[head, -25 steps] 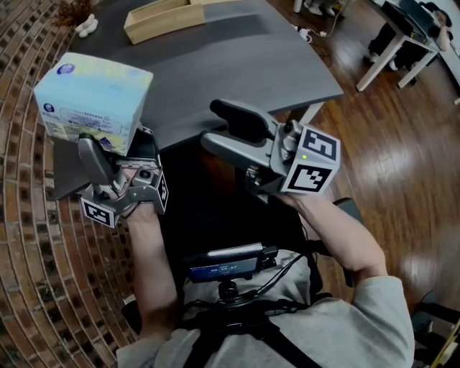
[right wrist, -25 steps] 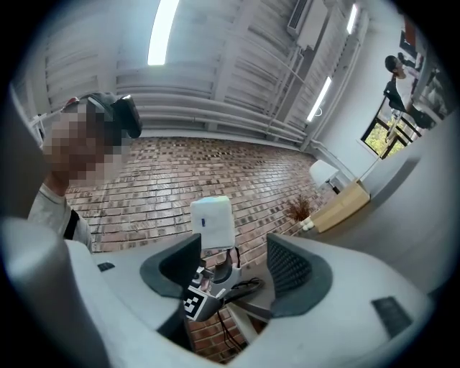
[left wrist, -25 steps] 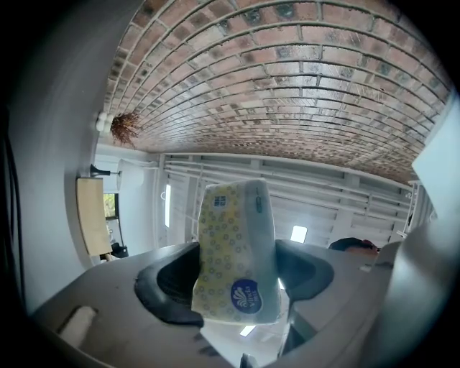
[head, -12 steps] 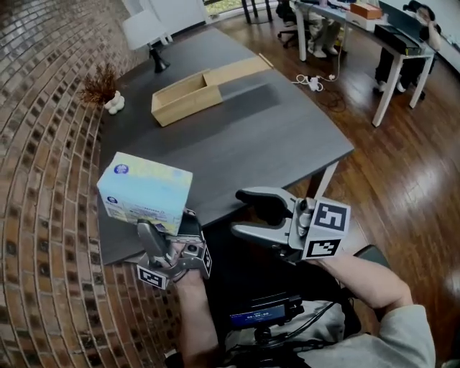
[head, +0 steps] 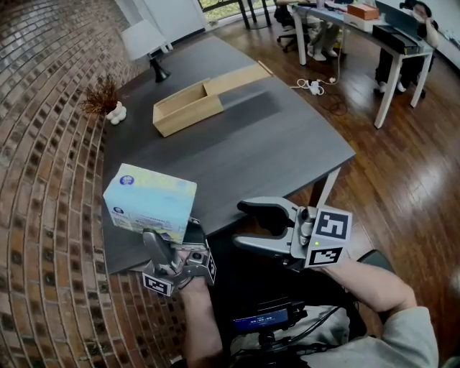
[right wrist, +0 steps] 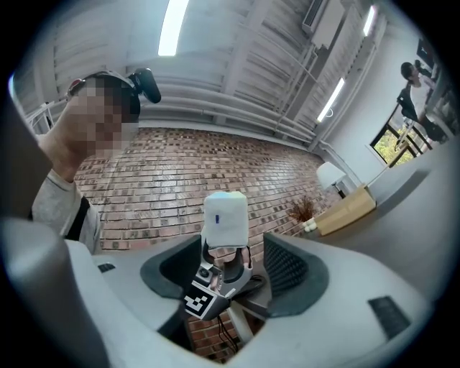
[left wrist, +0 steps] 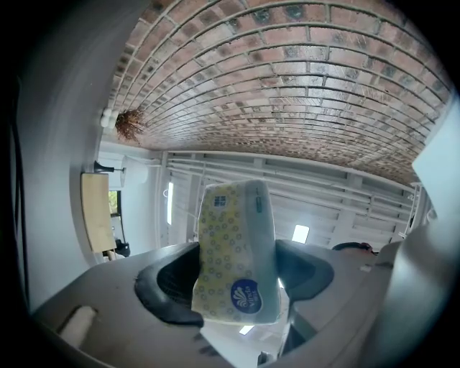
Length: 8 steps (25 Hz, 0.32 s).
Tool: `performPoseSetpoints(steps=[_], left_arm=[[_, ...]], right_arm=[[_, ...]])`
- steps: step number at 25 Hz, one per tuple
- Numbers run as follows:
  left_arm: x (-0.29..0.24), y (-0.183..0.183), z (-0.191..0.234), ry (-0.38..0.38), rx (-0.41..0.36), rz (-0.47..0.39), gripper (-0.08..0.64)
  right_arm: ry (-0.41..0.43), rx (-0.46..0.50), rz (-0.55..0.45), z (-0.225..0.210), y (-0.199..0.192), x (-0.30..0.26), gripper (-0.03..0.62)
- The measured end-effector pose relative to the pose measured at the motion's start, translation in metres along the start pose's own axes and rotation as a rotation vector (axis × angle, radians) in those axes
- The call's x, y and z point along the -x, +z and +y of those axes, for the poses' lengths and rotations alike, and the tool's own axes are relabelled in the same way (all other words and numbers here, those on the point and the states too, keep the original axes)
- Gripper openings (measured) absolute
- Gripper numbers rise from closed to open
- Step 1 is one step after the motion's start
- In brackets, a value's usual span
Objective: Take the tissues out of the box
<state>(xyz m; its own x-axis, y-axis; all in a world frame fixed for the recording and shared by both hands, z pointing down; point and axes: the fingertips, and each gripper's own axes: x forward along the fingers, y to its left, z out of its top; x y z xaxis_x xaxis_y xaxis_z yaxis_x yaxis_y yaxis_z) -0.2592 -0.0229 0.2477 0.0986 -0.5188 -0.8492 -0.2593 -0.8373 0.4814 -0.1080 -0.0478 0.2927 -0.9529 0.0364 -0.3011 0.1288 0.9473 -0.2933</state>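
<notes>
Left gripper point(head: 175, 238) is clamped on the tissue box point(head: 149, 203), pinching its lower end, so the tissue box stands up above the jaws, in the air and just short of the near edge of the table point(head: 287, 144). The left gripper view confirms it: both jaws press flat against the flanks of the tissue box point(left wrist: 236, 251), with its yellow-patterned face and round blue logo turned to the camera.

Over to the right gripper point(head: 253, 226): its jaws are spread wide with nothing between them. It sits to the right of the left gripper, aimed at it and well apart from the tissue box.

Beyond both grippers the dark table runs away. A wooden box point(head: 188, 108) lies open towards its far end, with a lamp point(head: 147, 39) and a dried plant point(head: 100, 92) at the far left, by the brick wall point(head: 43, 158). A wood floor point(head: 410, 151) spreads off to the right, with white desks point(head: 359, 21) at the back.

The right gripper view frames the left gripper point(right wrist: 218, 277) and tissue box point(right wrist: 226, 218) in the gap of its own jaws, out beyond them and not touching, with the person's shoulder point(right wrist: 57, 201) at left. The left gripper view tips upward to bright ceiling lights point(left wrist: 300, 233).
</notes>
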Motion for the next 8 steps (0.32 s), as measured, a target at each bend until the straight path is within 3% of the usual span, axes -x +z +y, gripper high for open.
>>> performPoseSetpoints(steps=[8], left_arm=[[-0.0030,0.0082,-0.0006,0.005,0.004,-0.004,0.330]], right_arm=[[0.002,0.009,0.016,0.0032,0.0014,-0.0085,0.282]])
